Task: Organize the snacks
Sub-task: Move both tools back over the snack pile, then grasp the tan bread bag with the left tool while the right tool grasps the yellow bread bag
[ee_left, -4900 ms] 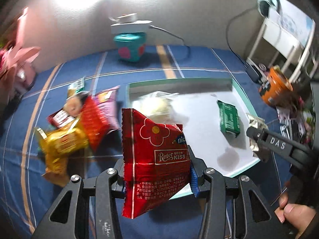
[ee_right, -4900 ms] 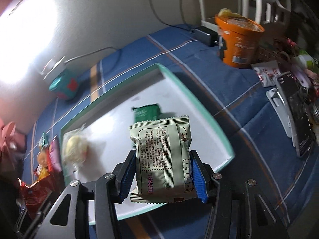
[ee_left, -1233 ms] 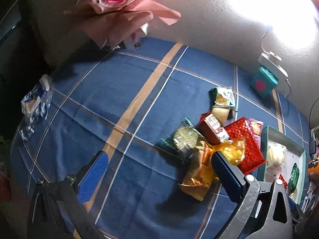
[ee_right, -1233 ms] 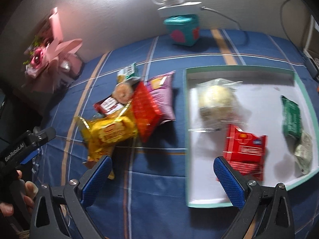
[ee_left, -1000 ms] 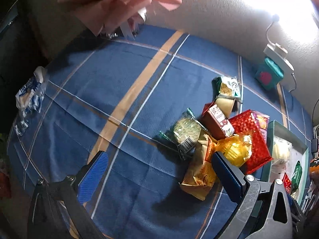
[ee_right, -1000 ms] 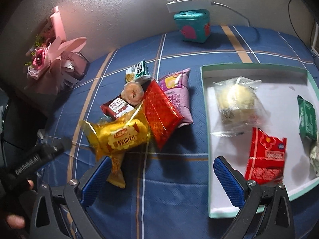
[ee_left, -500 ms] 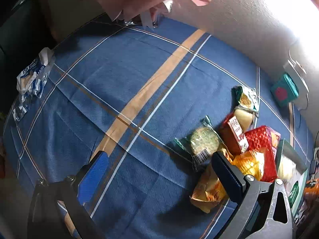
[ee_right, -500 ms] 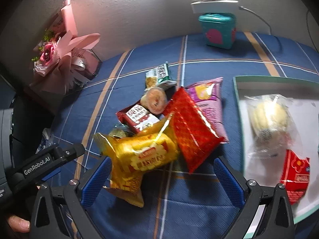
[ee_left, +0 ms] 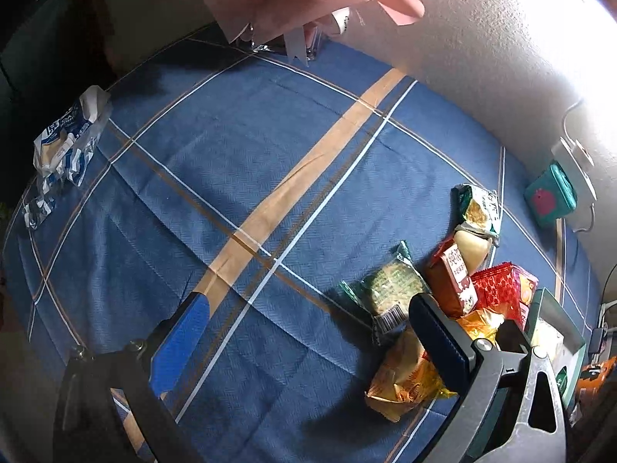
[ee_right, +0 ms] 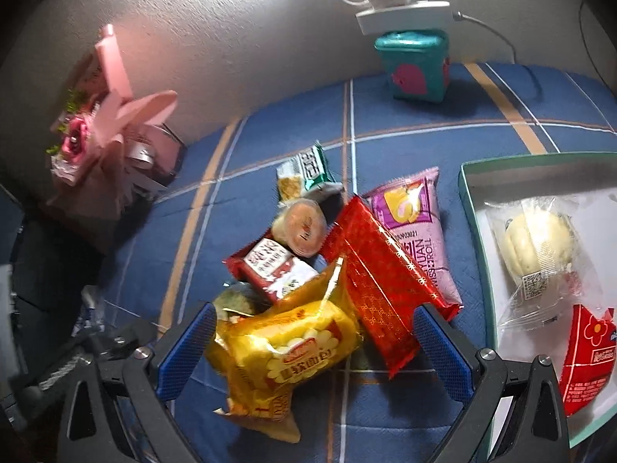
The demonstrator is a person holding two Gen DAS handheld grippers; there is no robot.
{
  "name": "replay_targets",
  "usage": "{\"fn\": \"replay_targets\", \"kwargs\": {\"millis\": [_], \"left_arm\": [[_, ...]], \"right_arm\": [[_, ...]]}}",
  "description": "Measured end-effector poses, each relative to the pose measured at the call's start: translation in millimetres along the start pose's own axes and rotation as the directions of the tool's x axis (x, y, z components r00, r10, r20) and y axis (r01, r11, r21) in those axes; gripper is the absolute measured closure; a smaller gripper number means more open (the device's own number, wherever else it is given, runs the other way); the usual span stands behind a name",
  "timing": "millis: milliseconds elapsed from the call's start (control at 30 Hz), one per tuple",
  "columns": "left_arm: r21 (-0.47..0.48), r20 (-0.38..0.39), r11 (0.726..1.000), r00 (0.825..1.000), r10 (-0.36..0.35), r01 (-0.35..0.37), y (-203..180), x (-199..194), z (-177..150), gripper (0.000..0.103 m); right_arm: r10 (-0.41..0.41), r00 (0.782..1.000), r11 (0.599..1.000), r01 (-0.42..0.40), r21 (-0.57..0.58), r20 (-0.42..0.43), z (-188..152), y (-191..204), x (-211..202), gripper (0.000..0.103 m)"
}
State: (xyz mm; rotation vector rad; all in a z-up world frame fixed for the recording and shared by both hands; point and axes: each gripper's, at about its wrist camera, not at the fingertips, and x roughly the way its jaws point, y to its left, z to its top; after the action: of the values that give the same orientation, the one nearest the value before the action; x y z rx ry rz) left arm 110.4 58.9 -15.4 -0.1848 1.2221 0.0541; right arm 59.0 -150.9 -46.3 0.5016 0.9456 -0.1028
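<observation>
My right gripper [ee_right: 310,343] is spread wide and empty, its blue pads either side of the yellow bag [ee_right: 285,343], which sits on top of the snack pile. I'd say I'm lined up to take that one next, since it lies uppermost and nothing pins it. The gripper looks down and forward at a slant, low over the blue cloth [ee_right: 405,112].

My left gripper [ee_left: 304,335] is also wide apart and carrying nothing. It is tipped down over bare cloth with the pile off to its right side; its right pad overlaps the yellow bag [ee_left: 405,378] in view, though I can't tell whether it touches. I read it as waiting its turn.

Outward from the yellow bag: a red foil pack [ee_right: 381,270] leans against it, with a purple roll pack [ee_right: 420,223] under the foil. Behind sit a small red box [ee_right: 273,266], a round cake [ee_right: 300,223] and a green-and-white packet [ee_right: 306,171].

The tray [ee_right: 468,208] is just right of the pile and already holds a wrapped bun [ee_right: 536,239] and a red wafer pack [ee_right: 586,355]. So the sorting is partly done, most snacks still on the cloth.

A pink bouquet [ee_right: 100,123] and a teal tin [ee_right: 416,65] stand by the wall, out of the way.
</observation>
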Motion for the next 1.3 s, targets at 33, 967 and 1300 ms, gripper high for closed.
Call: {"fn": "replay_targets", "kwargs": {"millis": [33,967,1300], "left_arm": [[0.006,-0.001,1.0,1.0,-0.002,0.002,-2,0,-1,0.0],[0.138,-0.105,0.986,0.992,-0.076,0.09,-39,20,-15,0.0],[0.146,-0.19,0.979,0.975,-0.115,0.144,-53,45,-25,0.0]], "right_arm": [[-0.017,1.0,1.0,0.017,-0.013,-0.007,-1,1,3,0.0],[-0.161,0.967,0.975,0.124,-0.186,-0.196,-47,-3,17,0.012],[-0.122,0.971,0.986,0.096,-0.135,-0.206,-50,-16,16,0.032]]}}
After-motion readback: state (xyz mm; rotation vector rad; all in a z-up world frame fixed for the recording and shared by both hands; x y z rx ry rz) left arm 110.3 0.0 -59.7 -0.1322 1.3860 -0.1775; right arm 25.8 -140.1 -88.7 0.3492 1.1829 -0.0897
